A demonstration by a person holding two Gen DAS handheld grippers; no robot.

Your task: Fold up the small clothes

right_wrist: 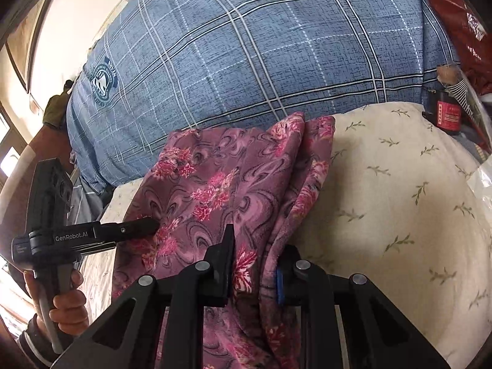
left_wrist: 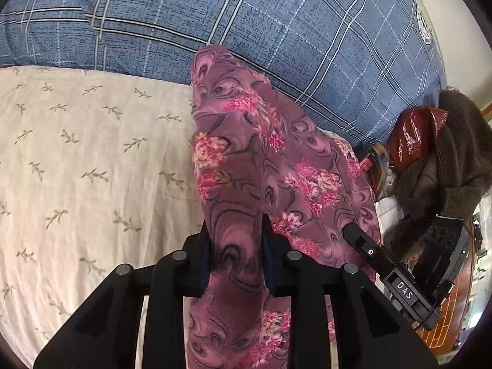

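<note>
A purple garment with pink flowers (left_wrist: 261, 160) hangs lifted above the cream bed sheet (left_wrist: 86, 160). My left gripper (left_wrist: 235, 230) is shut on a bunched edge of it. My right gripper (right_wrist: 255, 246) is shut on another edge of the same garment (right_wrist: 215, 184), whose folds run up and away between the fingers. In the left wrist view the right gripper (left_wrist: 350, 230) comes in from the right and meets the cloth. In the right wrist view the left gripper (right_wrist: 150, 226) comes in from the left, held by a hand (right_wrist: 67, 304).
A blue plaid duvet (left_wrist: 246, 15) lies piled along the back of the bed and also shows in the right wrist view (right_wrist: 261, 46). A brown fleece coat (left_wrist: 455, 166) and a red bag (left_wrist: 412, 135) lie at the right. A dark jar (right_wrist: 447, 112) stands by the sheet's far right edge.
</note>
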